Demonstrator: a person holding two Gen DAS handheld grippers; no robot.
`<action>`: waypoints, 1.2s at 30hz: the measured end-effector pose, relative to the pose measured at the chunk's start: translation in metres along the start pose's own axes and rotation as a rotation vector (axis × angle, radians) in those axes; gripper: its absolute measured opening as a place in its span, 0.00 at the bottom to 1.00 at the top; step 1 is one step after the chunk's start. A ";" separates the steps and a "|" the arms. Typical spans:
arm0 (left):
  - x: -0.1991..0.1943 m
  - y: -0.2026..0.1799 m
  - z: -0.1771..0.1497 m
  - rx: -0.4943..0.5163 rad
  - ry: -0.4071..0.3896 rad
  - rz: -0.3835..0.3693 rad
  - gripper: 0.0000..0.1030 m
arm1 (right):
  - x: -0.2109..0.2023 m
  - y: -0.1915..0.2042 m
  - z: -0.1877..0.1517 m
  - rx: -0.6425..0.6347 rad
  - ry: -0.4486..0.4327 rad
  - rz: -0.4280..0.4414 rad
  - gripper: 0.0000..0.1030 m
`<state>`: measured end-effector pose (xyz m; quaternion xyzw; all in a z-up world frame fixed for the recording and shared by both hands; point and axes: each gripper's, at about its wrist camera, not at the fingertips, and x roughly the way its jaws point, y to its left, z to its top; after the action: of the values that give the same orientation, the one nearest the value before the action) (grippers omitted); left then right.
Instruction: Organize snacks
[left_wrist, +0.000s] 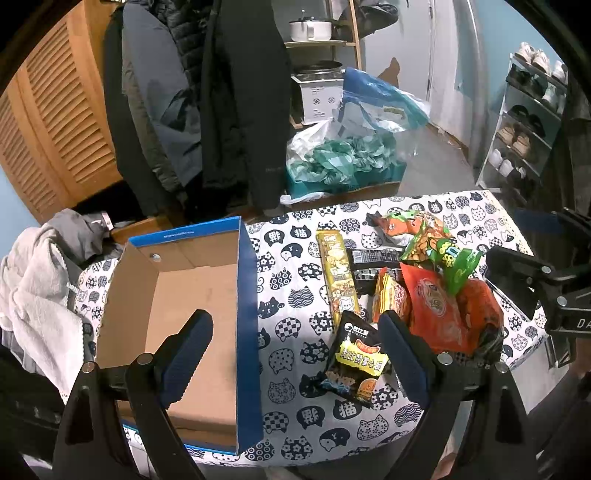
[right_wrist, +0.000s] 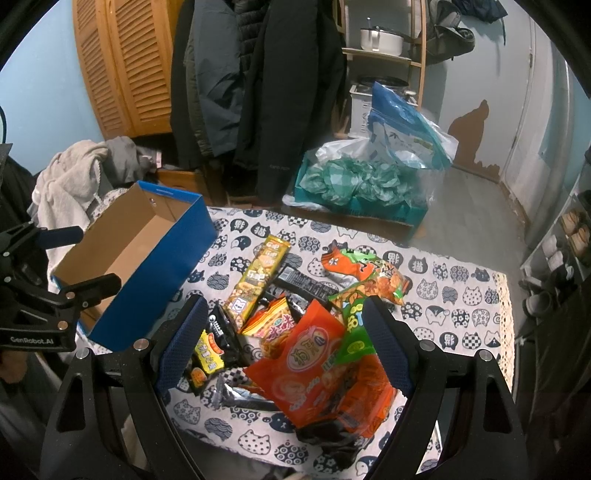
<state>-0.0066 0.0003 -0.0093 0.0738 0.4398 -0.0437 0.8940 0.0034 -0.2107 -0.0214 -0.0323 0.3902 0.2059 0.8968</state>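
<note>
Both tongs gape wide, empty: right tongs (right_wrist: 282, 341) hover nearest the red snack bag (right_wrist: 314, 363), blue box (right_wrist: 155, 273) off to their left.

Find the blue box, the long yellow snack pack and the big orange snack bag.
blue box (left_wrist: 246, 295), left wrist view, outer blue side wall
long yellow snack pack (right_wrist: 258, 273), right wrist view, its middle
big orange snack bag (right_wrist: 310, 365), right wrist view, front face

A table draped in a cat-print cloth (right_wrist: 461, 295) carries an open blue cardboard box (right_wrist: 155, 266) left of the right gripper and a heap of snack packets (right_wrist: 314, 347) beneath its fingers.
</note>
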 end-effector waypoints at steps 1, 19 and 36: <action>0.000 0.000 0.001 0.000 0.000 0.001 0.90 | -0.001 0.001 -0.002 -0.001 0.000 -0.001 0.82; 0.000 -0.001 0.001 0.001 0.003 0.002 0.90 | -0.001 0.003 -0.003 -0.003 0.002 0.001 0.82; 0.000 -0.002 0.001 0.002 0.004 0.004 0.90 | -0.001 0.002 -0.002 -0.001 0.004 0.001 0.82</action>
<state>-0.0054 -0.0015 -0.0089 0.0756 0.4413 -0.0422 0.8931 0.0008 -0.2091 -0.0220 -0.0331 0.3921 0.2065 0.8958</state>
